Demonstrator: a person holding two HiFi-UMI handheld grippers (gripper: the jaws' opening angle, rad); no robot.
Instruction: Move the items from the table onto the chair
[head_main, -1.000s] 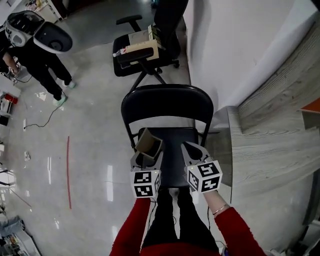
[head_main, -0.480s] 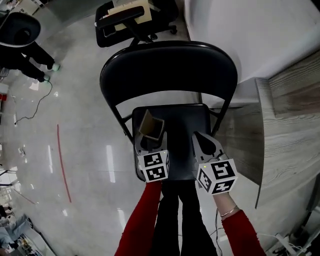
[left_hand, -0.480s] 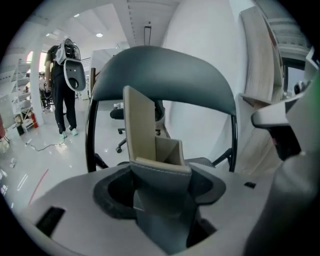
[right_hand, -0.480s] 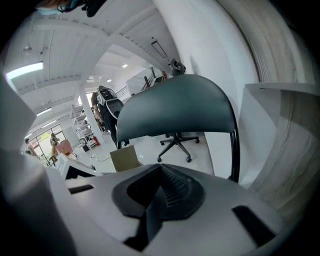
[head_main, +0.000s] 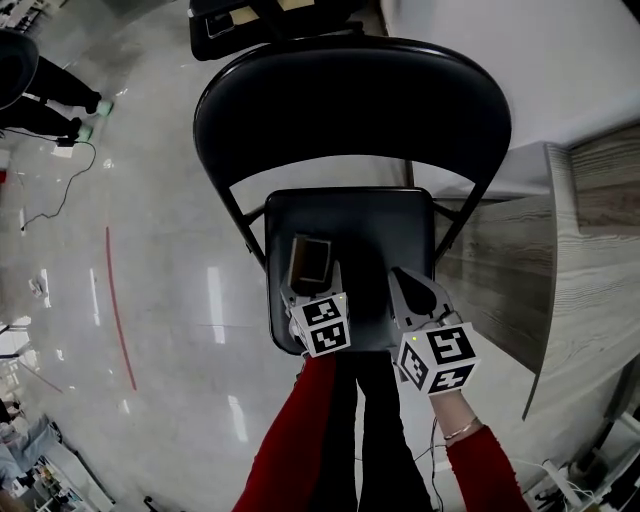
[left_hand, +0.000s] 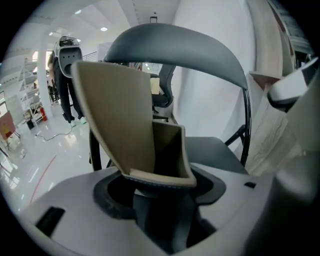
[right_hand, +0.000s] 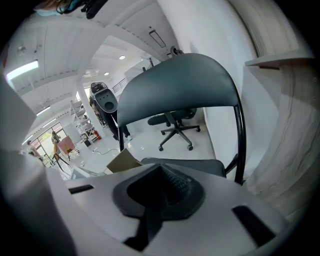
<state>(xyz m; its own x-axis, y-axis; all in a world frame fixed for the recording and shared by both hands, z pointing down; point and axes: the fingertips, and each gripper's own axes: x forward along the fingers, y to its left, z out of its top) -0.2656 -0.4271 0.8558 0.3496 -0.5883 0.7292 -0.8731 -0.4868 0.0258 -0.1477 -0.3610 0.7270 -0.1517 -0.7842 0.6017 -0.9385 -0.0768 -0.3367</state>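
A beige open-topped box (head_main: 310, 259) is held just above the front left of the black folding chair's seat (head_main: 380, 225), with my left gripper (head_main: 312, 286) shut on its near end. In the left gripper view the box (left_hand: 127, 125) stands up from the jaws, and the chair's backrest (left_hand: 175, 47) arches behind it. My right gripper (head_main: 406, 286) hovers over the seat's front right with its jaws together and nothing in them. The right gripper view shows the backrest (right_hand: 175, 87), the seat (right_hand: 197, 165) and a corner of the box (right_hand: 121, 161) at the left.
A light wooden table (head_main: 590, 250) stands right of the chair against a white wall (head_main: 520, 50). An office chair (head_main: 240, 15) is behind the folding chair. A person in dark clothes (head_main: 45, 90) stands far left on the glossy floor, near a red floor line (head_main: 115, 310).
Both grippers have come down toward the chair seat. The box has sunk with the left gripper and now lies flatter, close over the seat.
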